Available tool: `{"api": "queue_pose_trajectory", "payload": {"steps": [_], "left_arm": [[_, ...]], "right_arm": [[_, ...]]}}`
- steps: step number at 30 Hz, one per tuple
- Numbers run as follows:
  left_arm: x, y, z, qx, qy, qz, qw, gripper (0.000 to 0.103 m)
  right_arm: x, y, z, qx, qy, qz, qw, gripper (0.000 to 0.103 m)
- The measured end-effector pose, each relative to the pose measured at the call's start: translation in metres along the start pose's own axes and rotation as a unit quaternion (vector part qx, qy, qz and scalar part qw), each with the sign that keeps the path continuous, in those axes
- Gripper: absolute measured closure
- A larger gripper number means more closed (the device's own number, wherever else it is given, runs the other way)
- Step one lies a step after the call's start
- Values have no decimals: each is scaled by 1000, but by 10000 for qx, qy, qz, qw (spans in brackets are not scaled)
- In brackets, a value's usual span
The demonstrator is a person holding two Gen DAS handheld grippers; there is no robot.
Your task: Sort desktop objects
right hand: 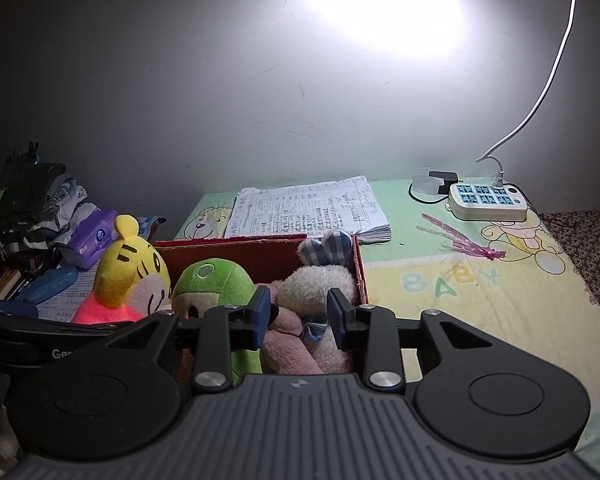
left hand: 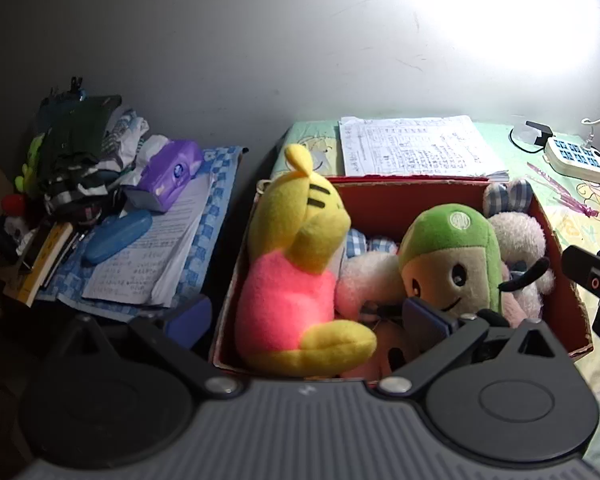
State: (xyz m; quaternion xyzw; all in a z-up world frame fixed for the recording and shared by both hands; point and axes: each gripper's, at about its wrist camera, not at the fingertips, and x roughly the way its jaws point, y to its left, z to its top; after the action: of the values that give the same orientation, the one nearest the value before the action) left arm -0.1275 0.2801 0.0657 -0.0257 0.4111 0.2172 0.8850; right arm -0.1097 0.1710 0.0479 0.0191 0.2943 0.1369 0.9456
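Note:
A red cardboard box (left hand: pixel 400 196) (right hand: pixel 228 256) holds soft toys: a yellow tiger in a pink shirt (left hand: pixel 292 264) (right hand: pixel 132 272), a green-hooded doll (left hand: pixel 452 256) (right hand: pixel 216 280) and a white-pink bunny (left hand: pixel 520 240) (right hand: pixel 316 284) with checked ears. My left gripper (left hand: pixel 306 316) is open wide. One of its fingers is outside the box's left wall and the other is inside by the green doll, so the tiger sits between them untouched. My right gripper (right hand: pixel 299 316) hangs open over the box's right end. The bunny lies between and below its pads, with no pressure visible.
A stack of handwritten papers (right hand: pixel 308 208) lies behind the box on a baby-print cloth (right hand: pixel 480 300). A white power strip (right hand: pixel 488 200) with a cable and a pink wrapper (right hand: pixel 460 240) are at the right. A purple tissue pack (left hand: pixel 172 172), blue case (left hand: pixel 116 236), clothes and books crowd the left.

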Motion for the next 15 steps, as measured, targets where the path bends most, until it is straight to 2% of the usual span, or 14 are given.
{"api": "queue_pose_trajectory", "payload": {"steps": [15], "left_arm": [[11, 1, 1, 21, 146, -123, 9998, 1]], "right_arm": [[10, 1, 1, -14, 97, 78, 9999, 69]]}}
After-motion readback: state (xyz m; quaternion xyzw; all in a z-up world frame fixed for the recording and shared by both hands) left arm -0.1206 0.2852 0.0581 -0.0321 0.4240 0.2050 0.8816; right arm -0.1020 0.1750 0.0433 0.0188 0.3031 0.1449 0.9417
